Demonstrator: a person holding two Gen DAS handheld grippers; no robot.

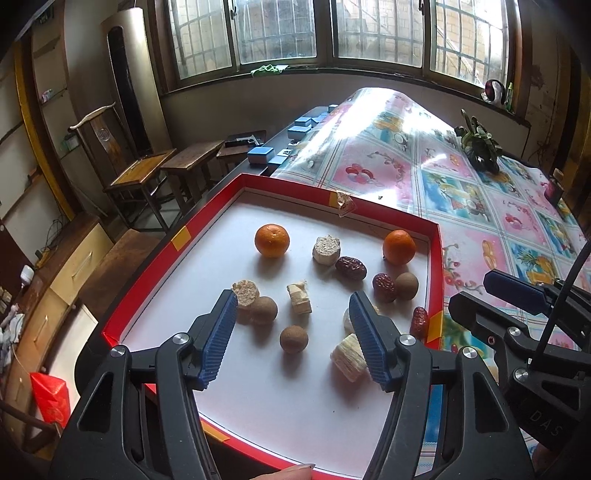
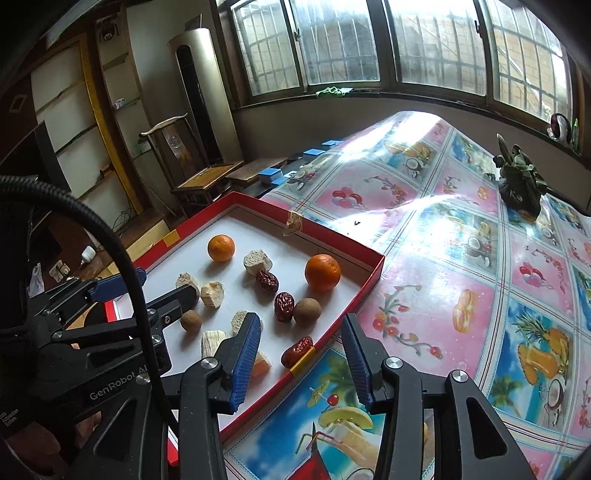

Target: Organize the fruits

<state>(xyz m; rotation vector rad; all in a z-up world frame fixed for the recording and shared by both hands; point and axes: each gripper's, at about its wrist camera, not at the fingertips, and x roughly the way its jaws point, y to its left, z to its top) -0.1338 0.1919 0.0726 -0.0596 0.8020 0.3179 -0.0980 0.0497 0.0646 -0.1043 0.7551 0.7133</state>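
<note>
Red-rimmed tray (image 1: 436,258) on a glossy fruit-print tablecloth (image 1: 480,206) beneath barred windows (image 1: 376,33), both grippers' fingers spread, empty.

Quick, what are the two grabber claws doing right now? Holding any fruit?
Left gripper: open, holding nothing, above the fruit in the red tray.
Right gripper: open, empty, over the tray's near edge.

Barred windows (image 1: 332,33) span the far wall, admitting daylight. Wooden chair (image 1: 142,173) and tower air conditioner (image 1: 129,81) stand far left. Patterned cloth (image 2: 461,258) covers the tabletop.
</note>
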